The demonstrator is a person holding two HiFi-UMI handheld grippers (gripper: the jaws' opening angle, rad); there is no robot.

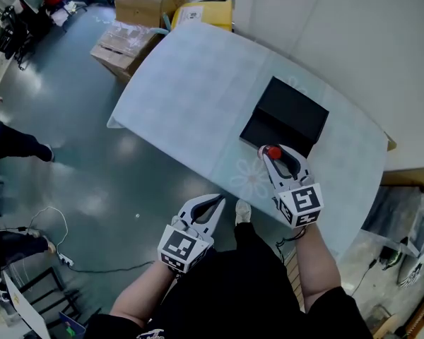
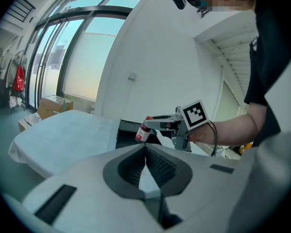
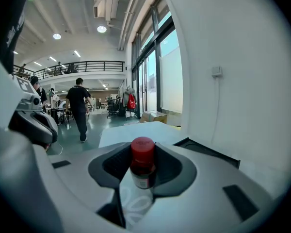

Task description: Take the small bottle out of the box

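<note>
My right gripper [image 3: 143, 149] has its jaws fairly wide, clamped on the small bottle [image 3: 142, 168]: the glass body sits between the pads and the red cap pokes up past the tips. The bottle hangs in the air at the near edge of the open black box [image 1: 288, 116], which sits just beyond the tips on the white table [image 1: 191, 83]. My left gripper [image 2: 145, 148] has its jaws pressed together on nothing, well left of the bottle, short of the table edge
</note>
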